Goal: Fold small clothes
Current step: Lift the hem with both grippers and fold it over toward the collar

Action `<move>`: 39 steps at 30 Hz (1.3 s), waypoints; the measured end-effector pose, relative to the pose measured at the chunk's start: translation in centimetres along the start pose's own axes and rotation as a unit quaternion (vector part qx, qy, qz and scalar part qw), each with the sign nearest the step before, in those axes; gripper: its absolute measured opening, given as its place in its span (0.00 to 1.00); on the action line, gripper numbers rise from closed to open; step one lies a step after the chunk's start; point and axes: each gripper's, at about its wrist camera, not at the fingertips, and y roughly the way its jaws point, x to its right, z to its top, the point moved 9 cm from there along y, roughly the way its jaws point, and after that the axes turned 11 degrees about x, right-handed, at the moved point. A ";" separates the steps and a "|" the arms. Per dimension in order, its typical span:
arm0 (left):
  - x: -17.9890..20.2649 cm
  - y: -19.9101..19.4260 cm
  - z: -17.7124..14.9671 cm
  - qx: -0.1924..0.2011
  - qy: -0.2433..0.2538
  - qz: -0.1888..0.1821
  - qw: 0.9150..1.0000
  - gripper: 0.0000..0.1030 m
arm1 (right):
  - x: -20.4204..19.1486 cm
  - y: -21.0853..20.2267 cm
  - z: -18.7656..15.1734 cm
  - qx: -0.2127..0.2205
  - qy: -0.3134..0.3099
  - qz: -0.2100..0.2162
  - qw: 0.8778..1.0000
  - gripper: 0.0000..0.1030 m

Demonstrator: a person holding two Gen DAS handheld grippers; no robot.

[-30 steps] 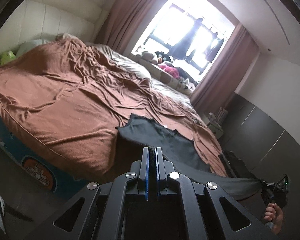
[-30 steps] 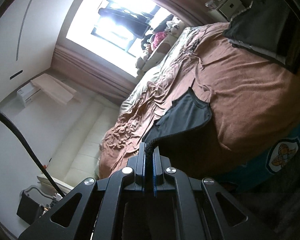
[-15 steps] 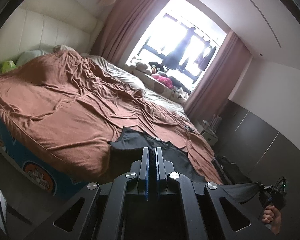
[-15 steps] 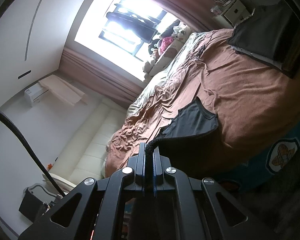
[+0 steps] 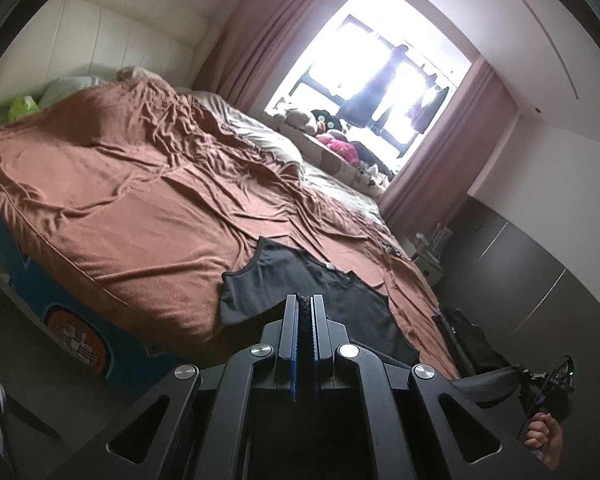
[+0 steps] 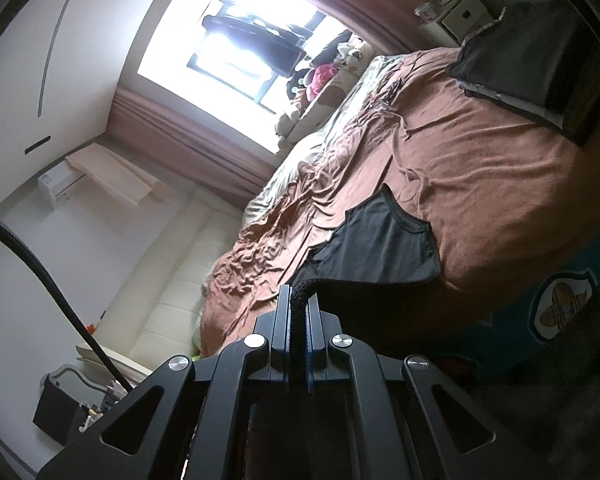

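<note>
A small black sleeveless top (image 5: 300,284) lies partly on the brown bedspread (image 5: 140,200), its shoulder end resting on the bed and its lower edge lifted off the near side. My left gripper (image 5: 305,300) is shut on the hem of the top. My right gripper (image 6: 299,304) is shut on another part of the same hem; the top (image 6: 380,244) stretches from it onto the bed. The right gripper also shows at the far lower right of the left wrist view (image 5: 540,384), held in a hand, with black cloth trailing to it.
The bed has a blue side panel with a badge (image 6: 564,304). Folded dark clothes (image 6: 528,52) lie at the bed's far corner. Plush toys (image 5: 332,140) line the window side. A white nightstand (image 5: 428,256) and dark wardrobe stand beyond the bed.
Both grippers have shifted and tilted while still holding the top. The top's hem has been drawn further off the bed edge, and the garment lies a little flatter.
</note>
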 end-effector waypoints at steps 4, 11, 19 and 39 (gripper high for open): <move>-0.4 1.7 0.3 -0.007 -0.005 0.004 1.000 0.05 | 0.0 1.4 0.8 -0.002 0.001 -0.005 1.000 0.02; -0.4 6.1 1.8 -0.020 0.007 0.016 1.000 0.05 | -0.6 5.1 2.5 -0.005 -0.002 -0.016 1.000 0.02; -1.3 12.4 2.3 -0.048 0.021 0.031 0.998 0.05 | -0.6 10.5 4.3 -0.021 -0.017 -0.040 0.999 0.02; -6.7 28.2 0.9 -0.137 0.042 0.091 0.986 0.05 | 2.7 24.7 6.3 -0.089 -0.019 -0.125 0.988 0.02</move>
